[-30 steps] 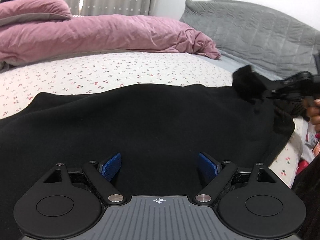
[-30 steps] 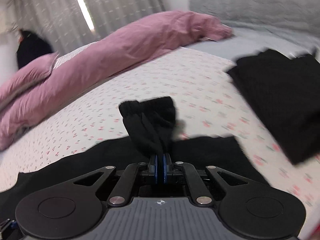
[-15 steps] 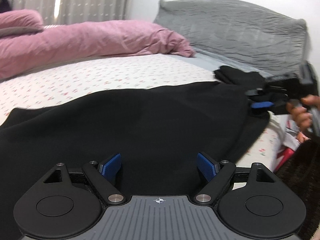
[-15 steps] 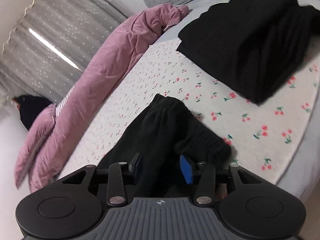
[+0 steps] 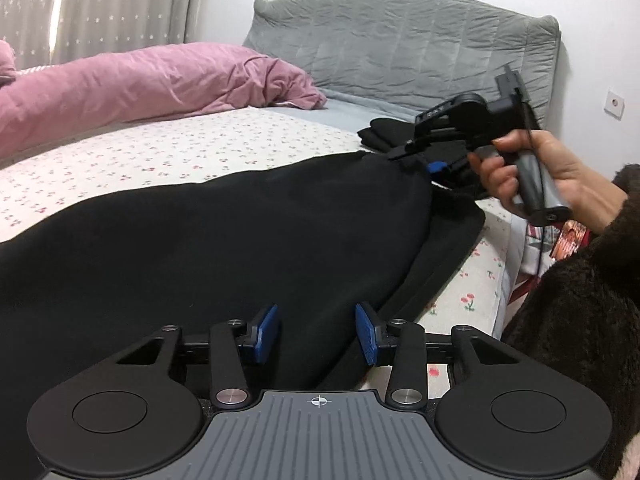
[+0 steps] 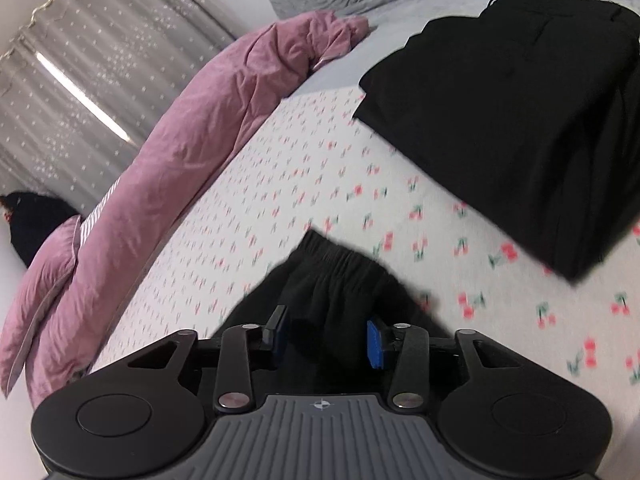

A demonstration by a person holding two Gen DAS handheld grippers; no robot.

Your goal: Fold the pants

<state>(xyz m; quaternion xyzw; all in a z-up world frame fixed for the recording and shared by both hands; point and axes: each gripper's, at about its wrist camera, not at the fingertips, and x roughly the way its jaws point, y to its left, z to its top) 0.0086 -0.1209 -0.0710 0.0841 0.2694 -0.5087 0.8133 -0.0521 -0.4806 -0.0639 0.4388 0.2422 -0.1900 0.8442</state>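
Observation:
Black pants [image 5: 240, 232] lie spread across the cherry-print sheet [image 5: 160, 152]. My left gripper [image 5: 316, 334] hovers over their near edge with its jaws closing; black cloth lies between the blue pads [image 5: 266, 334], which do not press it. At the right a hand [image 5: 532, 176] holds my right gripper [image 5: 420, 162] over the pants' far end. In the right wrist view the bunched elastic waistband [image 6: 340, 268] sits in front of my right gripper [image 6: 326, 338]. Its jaws are closing with cloth between them, and the pads stand clear of it.
A pile of folded black clothes [image 6: 520, 120] rests near the grey quilted headboard [image 5: 400, 48]. A pink duvet [image 5: 140, 84] runs along the far side of the bed. A dark fuzzy sleeve [image 5: 580, 300] and the bed's edge [image 5: 500, 280] are at the right.
My right gripper went from shut on the raised waistband to apart, and the waistband now lies on the bed. The left pads have drawn closer together. Both views swung toward the headboard.

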